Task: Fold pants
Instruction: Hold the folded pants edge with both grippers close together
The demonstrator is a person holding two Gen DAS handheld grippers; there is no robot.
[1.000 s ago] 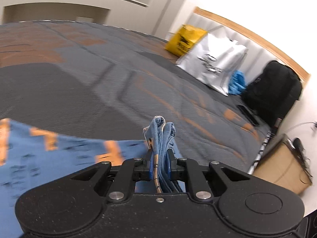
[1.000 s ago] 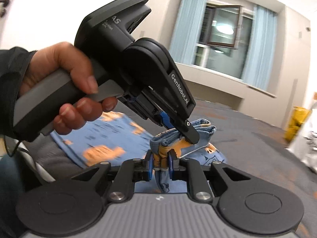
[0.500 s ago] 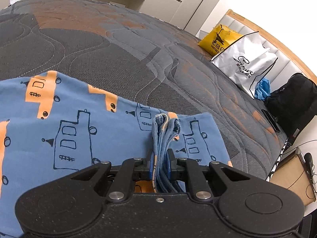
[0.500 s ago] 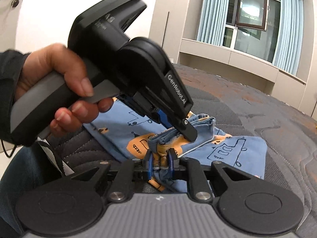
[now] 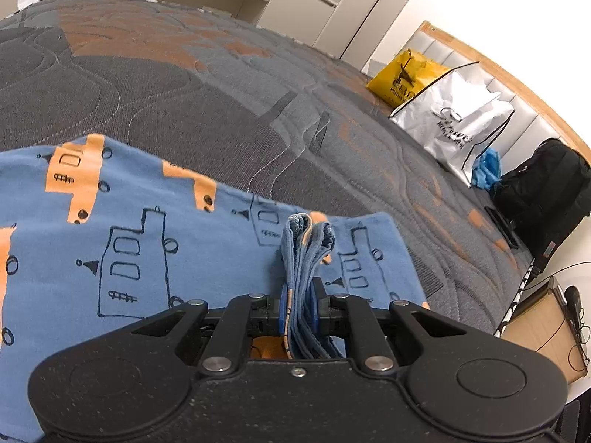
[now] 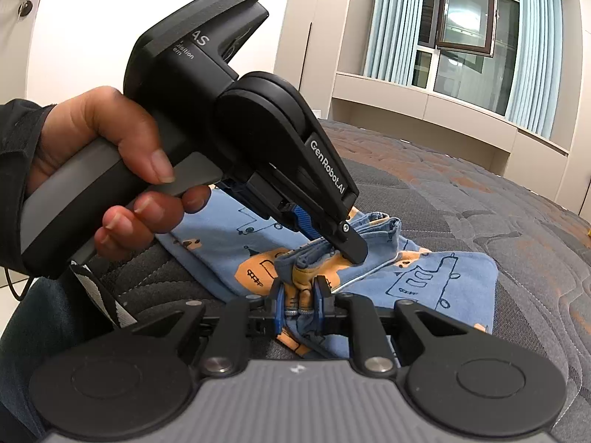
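Observation:
The pants are blue with orange and black-line truck prints, and lie on a grey quilted bed. My left gripper is shut on a bunched edge of the pants, which sticks up between its blue pads. My right gripper is shut on another bunched bit of the same pants. In the right wrist view the left gripper sits just ahead, held in a hand, its tips pinching the cloth a little past my right fingertips.
A yellow bag, a silver bag and a black backpack stand along the headboard at the bed's far right. A cardboard box sits beside the bed. A window with curtains lies beyond.
Both grippers have come down toward the bed with the gathered cloth. The pants now lie spread flat under the left gripper. Both grips are unchanged.

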